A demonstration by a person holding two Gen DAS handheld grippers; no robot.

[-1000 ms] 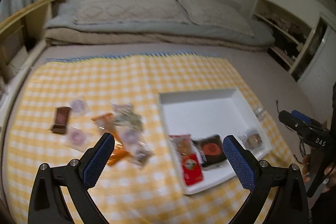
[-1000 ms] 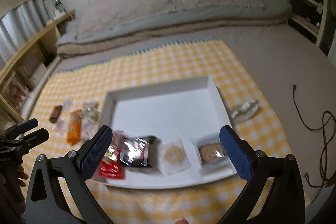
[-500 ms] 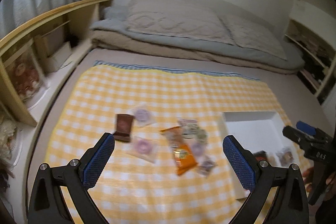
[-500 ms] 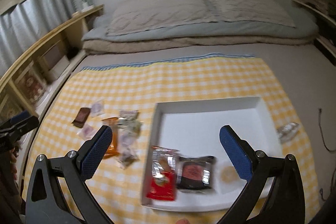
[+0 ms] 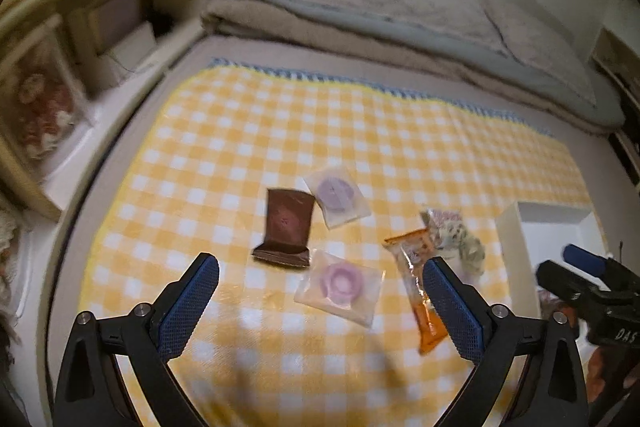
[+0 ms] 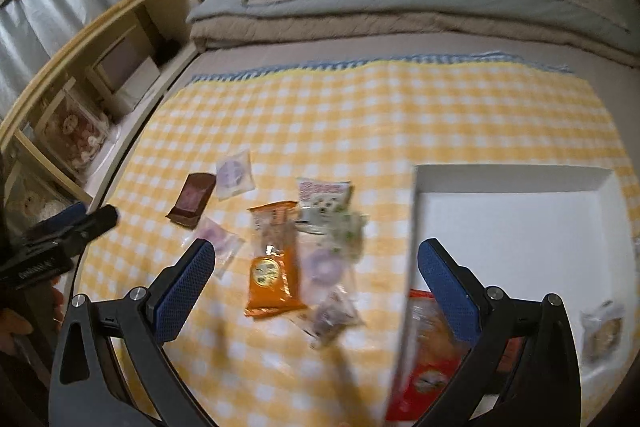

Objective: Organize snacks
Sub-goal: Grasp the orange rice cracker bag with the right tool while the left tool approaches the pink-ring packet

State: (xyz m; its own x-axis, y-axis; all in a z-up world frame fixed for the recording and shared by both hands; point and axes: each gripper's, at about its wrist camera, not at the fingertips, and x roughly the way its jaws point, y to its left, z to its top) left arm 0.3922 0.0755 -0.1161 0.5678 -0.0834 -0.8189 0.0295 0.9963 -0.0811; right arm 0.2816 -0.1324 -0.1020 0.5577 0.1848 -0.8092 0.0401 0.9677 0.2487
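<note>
Here, both empty tongs, left [image 5: 320, 301] closing slightly and right [image 6: 316, 287] spread wide, hover above loose wrapped snacks; next, judging by position, grasp the clear-wrapped pink ring biscuit [image 5: 340, 283] at twelve o'clock for the white rectangular tray [image 6: 516, 179].

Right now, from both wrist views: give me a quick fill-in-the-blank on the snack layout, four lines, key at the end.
1. The loose snacks lie on a yellow-and-white ____ cloth.
2. The brown packet lies beside two clear packets holding ____ rings.
3. The red packet lies inside the white ____, not on the cloth.
4. Between the left tool's pads, whose jaws are closing, there is ____ gripped.

Missing words: checked; purple; tray; nothing
</note>
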